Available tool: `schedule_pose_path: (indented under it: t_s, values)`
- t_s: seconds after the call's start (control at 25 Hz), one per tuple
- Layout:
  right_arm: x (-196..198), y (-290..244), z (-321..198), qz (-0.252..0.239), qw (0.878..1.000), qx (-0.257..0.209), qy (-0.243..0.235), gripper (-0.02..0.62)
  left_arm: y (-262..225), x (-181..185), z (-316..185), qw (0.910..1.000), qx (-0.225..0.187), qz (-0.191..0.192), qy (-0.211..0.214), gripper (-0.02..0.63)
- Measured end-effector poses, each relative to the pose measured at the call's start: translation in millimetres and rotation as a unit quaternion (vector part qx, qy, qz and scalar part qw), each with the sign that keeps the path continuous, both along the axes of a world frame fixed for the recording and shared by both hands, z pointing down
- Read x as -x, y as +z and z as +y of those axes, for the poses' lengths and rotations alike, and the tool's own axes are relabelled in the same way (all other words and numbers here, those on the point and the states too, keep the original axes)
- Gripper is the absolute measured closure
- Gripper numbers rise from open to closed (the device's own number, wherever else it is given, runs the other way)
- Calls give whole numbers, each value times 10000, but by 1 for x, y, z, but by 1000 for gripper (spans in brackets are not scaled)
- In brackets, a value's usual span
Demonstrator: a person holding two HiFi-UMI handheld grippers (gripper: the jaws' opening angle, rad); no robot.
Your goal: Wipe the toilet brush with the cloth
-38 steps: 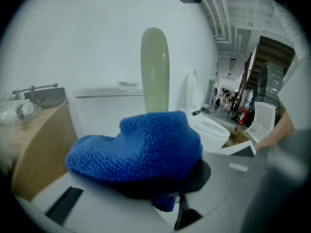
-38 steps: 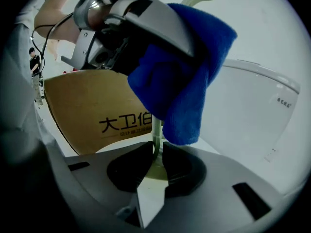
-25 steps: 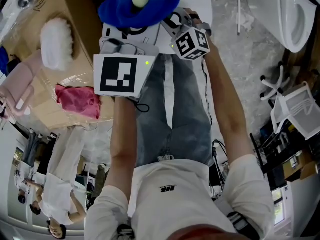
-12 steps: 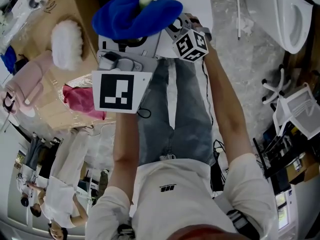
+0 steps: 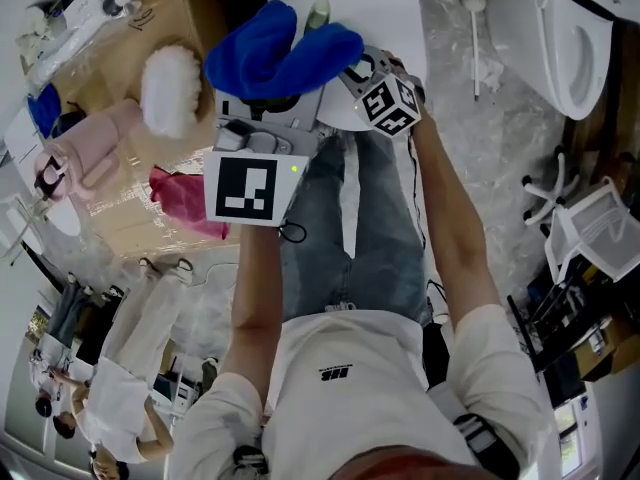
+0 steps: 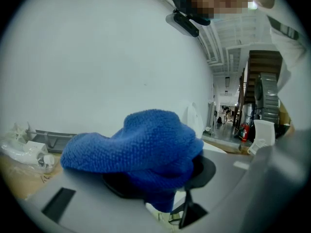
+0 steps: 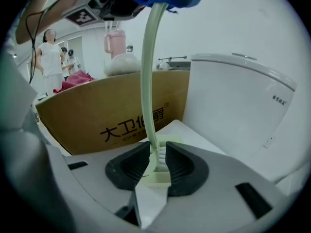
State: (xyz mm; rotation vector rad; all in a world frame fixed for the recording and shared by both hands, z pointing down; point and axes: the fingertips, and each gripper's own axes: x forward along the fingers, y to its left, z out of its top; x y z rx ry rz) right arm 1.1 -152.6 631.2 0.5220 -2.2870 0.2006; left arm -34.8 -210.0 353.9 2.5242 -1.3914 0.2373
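Pale-green plastic toilet brush (image 7: 148, 72): thin handle stands near upright, long axis running from R jaws up to the cloth. The top tip pokes out of the cloth in head view.

Blue terry cloth (image 6: 141, 140) is bunched round the upper handle and pinched in the left gripper (image 6: 160, 176), whose jaws are closed on the fabric.

Right gripper (image 7: 156, 154) has the brush's ribbed lower end between its dark pads. Jaws are easing open, but the pads look to be against it.

So the cloth hand is at the top and the holding hand at the bottom, w/ bare handle between. L is the one on the cloth. Next stroke likely runs along the handle; R grip needs to stay firm or the brush tips.

Behind: brown cardboard box (image 7: 112, 115), white toilet tank (image 7: 233, 101).
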Motion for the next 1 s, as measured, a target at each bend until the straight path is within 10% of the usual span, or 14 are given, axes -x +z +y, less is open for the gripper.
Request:
schedule_pose_path:
  t_s: [1.0]
  values:
    - [-17, -340, 36, -1619, 9660, -1558, 1278, 543, -119, 29, 61, 9996, -101, 82, 260, 445]
